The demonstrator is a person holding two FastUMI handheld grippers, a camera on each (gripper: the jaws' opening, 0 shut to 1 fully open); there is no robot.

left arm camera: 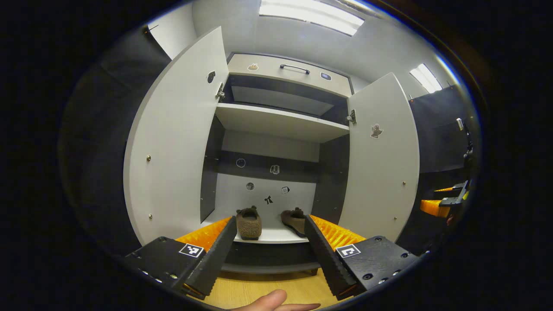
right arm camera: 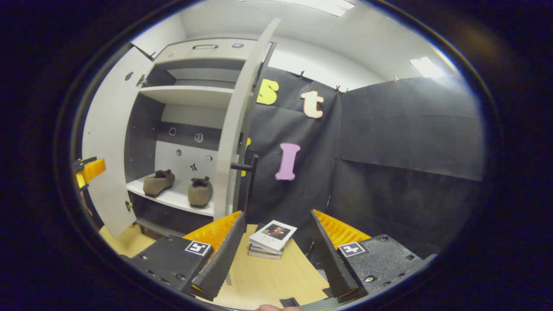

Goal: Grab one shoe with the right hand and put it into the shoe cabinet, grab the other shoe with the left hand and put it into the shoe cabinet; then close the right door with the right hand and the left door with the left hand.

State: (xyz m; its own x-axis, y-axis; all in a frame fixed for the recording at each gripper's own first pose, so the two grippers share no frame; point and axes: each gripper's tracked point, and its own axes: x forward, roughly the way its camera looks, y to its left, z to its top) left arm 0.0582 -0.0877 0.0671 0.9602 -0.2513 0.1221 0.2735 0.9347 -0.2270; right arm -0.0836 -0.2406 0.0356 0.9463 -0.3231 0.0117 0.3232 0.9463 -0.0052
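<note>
Two brown fuzzy shoes stand side by side on the cabinet's bottom shelf: the left shoe (left arm camera: 249, 222) (right arm camera: 158, 182) and the right shoe (left arm camera: 294, 219) (right arm camera: 200, 191). Both cabinet doors hang open, the left door (left arm camera: 175, 142) (right arm camera: 106, 142) and the right door (left arm camera: 380, 155) (right arm camera: 237, 125). My left gripper (left arm camera: 270, 248) is open in front of the cabinet, with nothing between its fingers. My right gripper (right arm camera: 274, 250) is open too, to the right of the right door and pointing past it at the black wall. The right gripper (left arm camera: 447, 201) appears at the far right of the left gripper view, and the left gripper (right arm camera: 88, 170) at the left edge of the right gripper view.
The cabinet has an upper shelf (left arm camera: 276, 123) and a top drawer with a handle (left arm camera: 294, 68). A small stack of books (right arm camera: 272, 239) lies on the wooden floor (right arm camera: 263, 276) by the right door. A thumb (left arm camera: 270, 300) shows at the bottom.
</note>
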